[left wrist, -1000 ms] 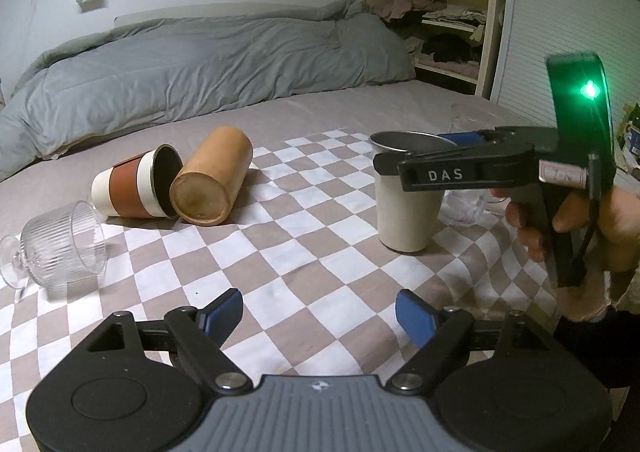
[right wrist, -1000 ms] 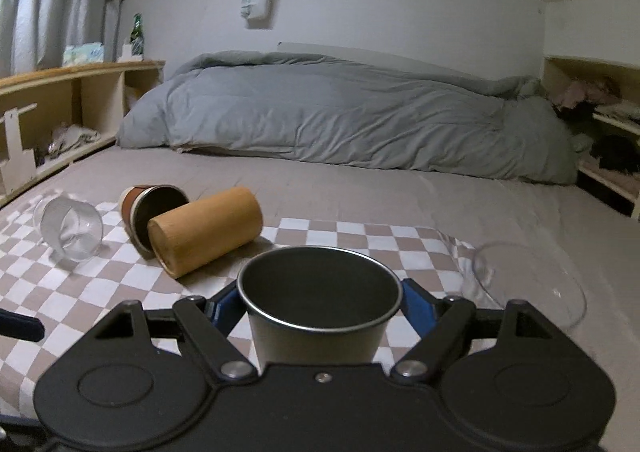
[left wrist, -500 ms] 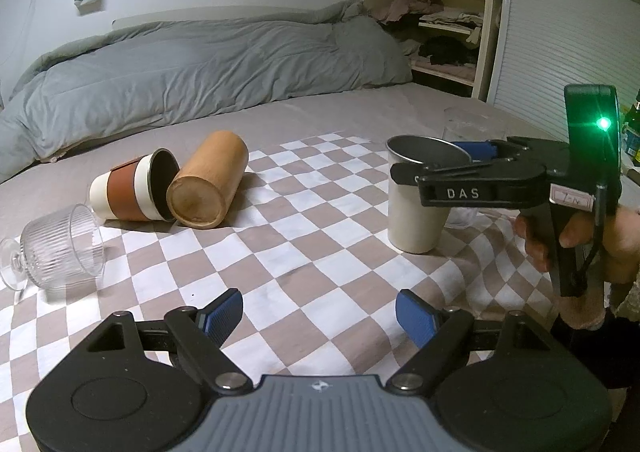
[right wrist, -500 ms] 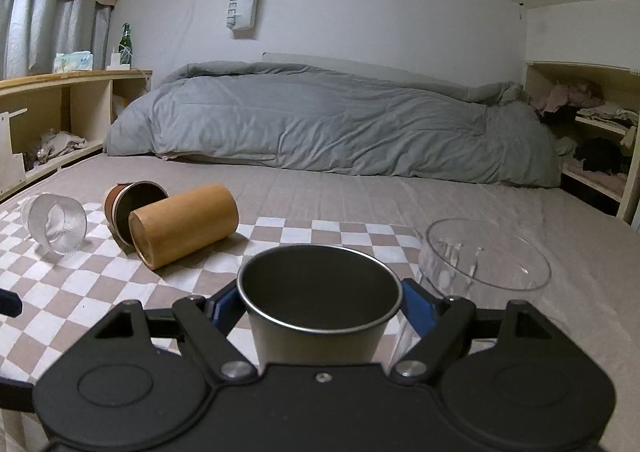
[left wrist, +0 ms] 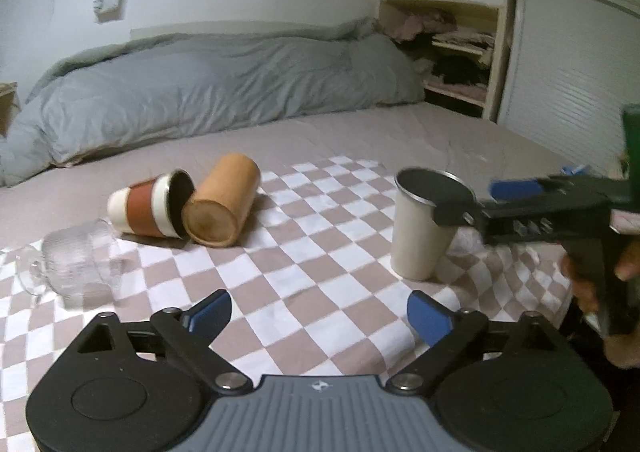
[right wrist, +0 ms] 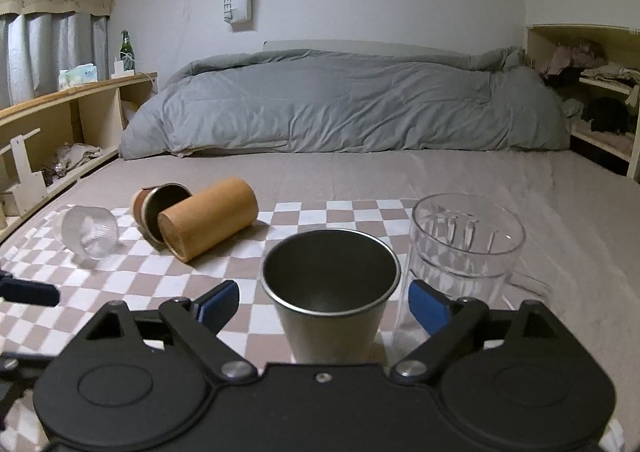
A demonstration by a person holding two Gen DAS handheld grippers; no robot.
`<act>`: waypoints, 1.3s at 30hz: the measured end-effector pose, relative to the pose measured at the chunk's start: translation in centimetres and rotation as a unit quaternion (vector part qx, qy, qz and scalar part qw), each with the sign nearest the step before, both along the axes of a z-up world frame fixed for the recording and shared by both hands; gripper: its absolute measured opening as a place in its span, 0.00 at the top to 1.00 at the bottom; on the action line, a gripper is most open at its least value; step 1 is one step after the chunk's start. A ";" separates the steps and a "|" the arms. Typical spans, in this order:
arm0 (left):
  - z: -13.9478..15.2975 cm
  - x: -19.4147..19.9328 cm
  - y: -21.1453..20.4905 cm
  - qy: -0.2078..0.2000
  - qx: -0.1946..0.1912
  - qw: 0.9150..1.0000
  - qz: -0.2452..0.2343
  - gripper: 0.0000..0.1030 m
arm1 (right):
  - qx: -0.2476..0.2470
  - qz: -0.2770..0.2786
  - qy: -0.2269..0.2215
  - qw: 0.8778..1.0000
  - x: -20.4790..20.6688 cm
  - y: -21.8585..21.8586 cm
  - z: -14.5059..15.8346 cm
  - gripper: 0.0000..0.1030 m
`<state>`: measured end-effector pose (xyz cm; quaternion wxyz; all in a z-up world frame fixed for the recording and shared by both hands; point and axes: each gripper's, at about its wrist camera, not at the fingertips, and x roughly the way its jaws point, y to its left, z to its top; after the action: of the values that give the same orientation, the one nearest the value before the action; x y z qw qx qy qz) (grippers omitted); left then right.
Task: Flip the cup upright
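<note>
A cream metal cup (left wrist: 420, 228) stands upright on the checkered cloth (left wrist: 320, 276); it also shows in the right wrist view (right wrist: 332, 292). My right gripper (right wrist: 323, 304) is open, its blue pads apart on either side of the cup and clear of it; it shows from the side in the left wrist view (left wrist: 472, 204). My left gripper (left wrist: 318, 316) is open and empty, low over the cloth's near part. A tan cylinder cup (left wrist: 222, 212), a brown-banded cup (left wrist: 150, 204) and a ribbed glass (left wrist: 80, 260) lie on their sides at the left.
A clear glass mug (right wrist: 460, 252) stands upright just right of the metal cup. A grey duvet (right wrist: 340, 104) lies along the bed's far side. Wooden shelves (right wrist: 60, 124) run on the left, and a closet with clothes (left wrist: 452, 52) is at the right.
My right gripper has opened and let go of the metal cup, which now stands on the cloth. The gripper has drawn back and the clear mug has come closer into view.
</note>
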<state>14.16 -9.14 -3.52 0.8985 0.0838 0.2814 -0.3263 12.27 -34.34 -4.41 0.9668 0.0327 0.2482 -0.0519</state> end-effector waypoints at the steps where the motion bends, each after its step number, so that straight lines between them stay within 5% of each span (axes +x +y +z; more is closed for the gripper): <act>1: 0.4 -0.1 0.1 -0.003 -0.002 1.000 0.005 0.07 | 0.001 0.004 0.004 1.000 -0.4 0.2 0.4 0.06; 19: 4.9 -4.3 2.9 -0.053 -0.016 0.995 0.088 0.00 | 0.002 0.011 -0.043 0.999 -8.1 0.9 4.1 0.00; 39: 3.4 -8.9 5.2 -0.079 -0.029 0.985 0.153 0.00 | -0.019 0.007 -0.057 0.998 -11.9 2.6 2.7 0.00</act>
<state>5.27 -3.90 -0.11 0.9593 0.0392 0.2093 -0.1856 0.37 -31.70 -1.75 0.9801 0.0151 0.1920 -0.0485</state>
